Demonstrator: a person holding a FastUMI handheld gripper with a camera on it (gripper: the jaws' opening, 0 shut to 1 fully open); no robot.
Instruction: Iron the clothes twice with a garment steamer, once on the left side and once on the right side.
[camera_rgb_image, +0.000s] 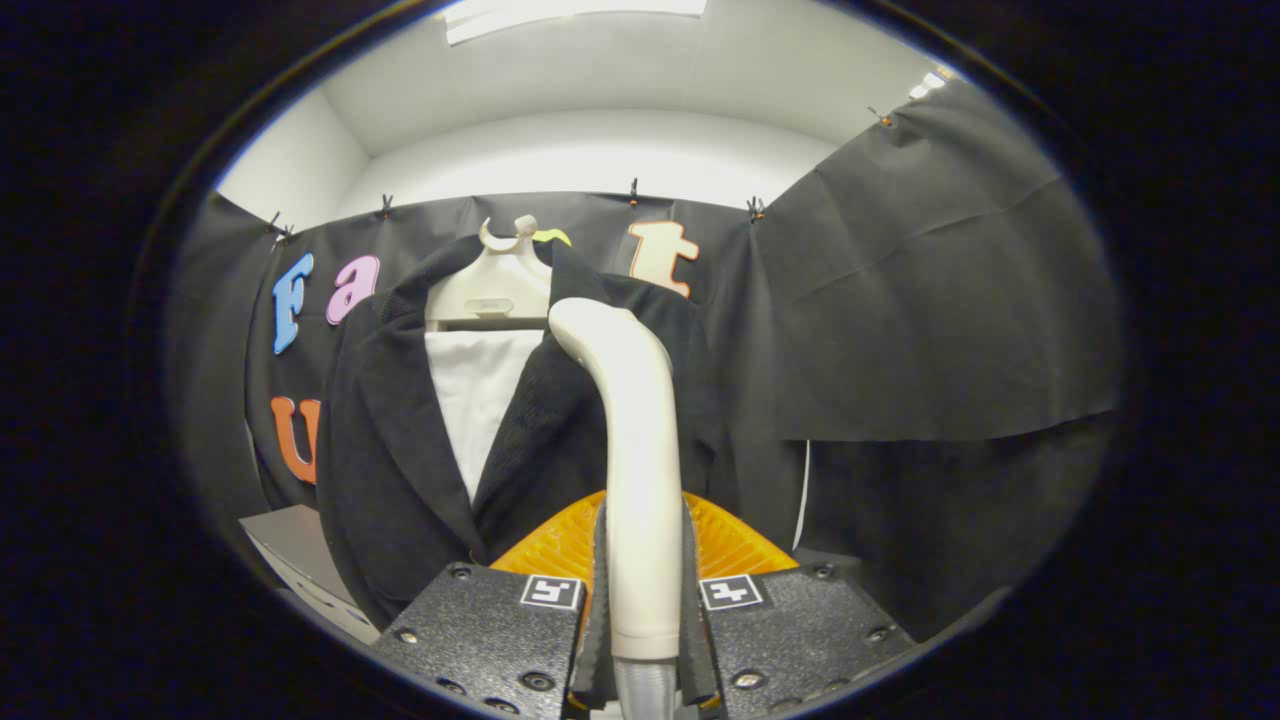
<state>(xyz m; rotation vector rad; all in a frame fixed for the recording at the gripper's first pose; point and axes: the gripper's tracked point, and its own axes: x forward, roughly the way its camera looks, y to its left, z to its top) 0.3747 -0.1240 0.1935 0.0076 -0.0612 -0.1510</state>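
My gripper (643, 585) is shut on the pale handle of the garment steamer (632, 440), which stands upright between the fingers. The steamer's curved head reaches up in front of the right lapel of a dark jacket (400, 450). The jacket hangs on a cream hanger (495, 285) with a white shirt front (478, 390) showing between its lapels. The steamer head sits over the jacket's right half, close to the cloth; I cannot tell if it touches.
A grey box (295, 555) stands low beside the jacket's left side. A white cord (802, 490) hangs down just right of the jacket. A white wall and ceiling lights show above the booth's cloth.
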